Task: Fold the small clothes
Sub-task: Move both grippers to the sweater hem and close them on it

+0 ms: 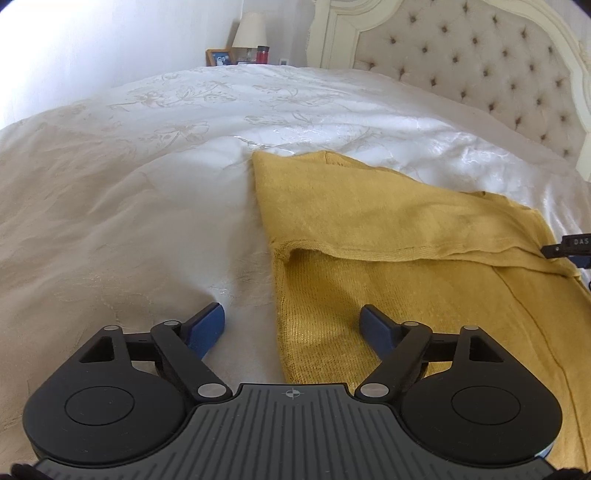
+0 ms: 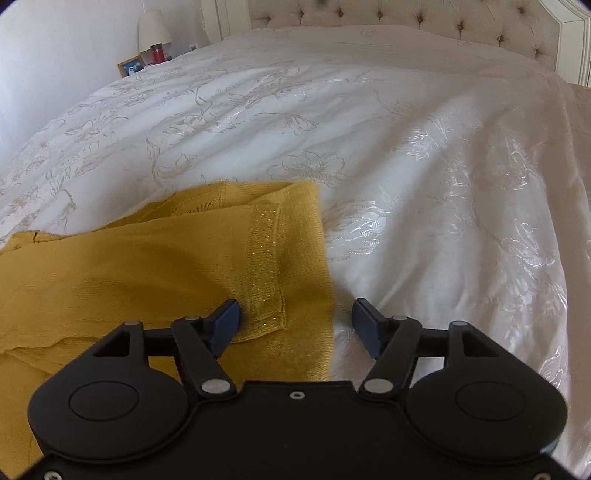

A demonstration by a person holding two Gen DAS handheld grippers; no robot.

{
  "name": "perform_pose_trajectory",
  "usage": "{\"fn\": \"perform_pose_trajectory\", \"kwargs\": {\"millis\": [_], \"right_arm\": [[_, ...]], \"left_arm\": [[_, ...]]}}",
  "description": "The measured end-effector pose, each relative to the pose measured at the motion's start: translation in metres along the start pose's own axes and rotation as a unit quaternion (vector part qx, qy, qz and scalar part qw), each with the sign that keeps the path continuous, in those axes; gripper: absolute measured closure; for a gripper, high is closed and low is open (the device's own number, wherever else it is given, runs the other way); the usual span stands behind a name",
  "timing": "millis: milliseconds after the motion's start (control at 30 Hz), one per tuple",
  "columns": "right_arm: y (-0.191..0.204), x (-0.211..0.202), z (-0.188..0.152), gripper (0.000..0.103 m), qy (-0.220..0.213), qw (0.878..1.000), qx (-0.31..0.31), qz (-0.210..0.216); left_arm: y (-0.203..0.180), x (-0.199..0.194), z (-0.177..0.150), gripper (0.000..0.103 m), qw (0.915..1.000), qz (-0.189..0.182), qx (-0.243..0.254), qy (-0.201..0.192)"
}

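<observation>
A mustard-yellow knit garment (image 1: 388,236) lies partly folded on the white bedspread (image 1: 147,177). My left gripper (image 1: 291,326) is open and empty, low over the garment's left edge, one finger over the bedspread and one over the knit. My right gripper (image 2: 295,323) is open and empty over the garment's (image 2: 147,266) right edge, where a glittery ribbed cuff (image 2: 264,269) lies on top. A bit of the right gripper (image 1: 570,247) shows at the right edge of the left wrist view.
A tufted cream headboard (image 1: 480,66) stands at the far end of the bed. A nightstand with a lamp (image 1: 249,31), a photo frame (image 1: 219,57) and a red jar (image 1: 262,54) stands at the back left. The embroidered bedspread (image 2: 424,184) spreads all around.
</observation>
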State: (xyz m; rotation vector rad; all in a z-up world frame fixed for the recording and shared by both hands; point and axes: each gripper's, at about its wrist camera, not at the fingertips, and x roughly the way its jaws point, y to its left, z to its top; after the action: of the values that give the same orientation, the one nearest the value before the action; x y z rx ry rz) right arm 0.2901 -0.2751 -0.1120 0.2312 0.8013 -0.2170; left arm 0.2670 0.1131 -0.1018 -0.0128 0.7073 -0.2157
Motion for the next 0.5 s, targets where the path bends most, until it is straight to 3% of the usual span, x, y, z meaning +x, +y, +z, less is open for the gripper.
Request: {"fn": "perform_pose_trajectory", "kwargs": {"millis": [67,233,500], "right_arm": [[-0.003,0.000,0.000,0.027,0.002,1.000,0.001,-0.003],[-0.011,-0.013,0.005,0.025,0.015,0.999,0.033,0.017],[-0.019,-0.072,-0.021,0.022,0.055,0.994,0.038,0.084]], "left_arm": [[-0.002,0.001,-0.002,0.016,0.9999,-0.002,0.010,-0.003],[-0.004,-0.001,-0.004,0.016,0.9997,-0.001,0.022,0.001],[0.000,-0.022,-0.011,0.016,0.9986,-0.013,0.008,0.051]]}}
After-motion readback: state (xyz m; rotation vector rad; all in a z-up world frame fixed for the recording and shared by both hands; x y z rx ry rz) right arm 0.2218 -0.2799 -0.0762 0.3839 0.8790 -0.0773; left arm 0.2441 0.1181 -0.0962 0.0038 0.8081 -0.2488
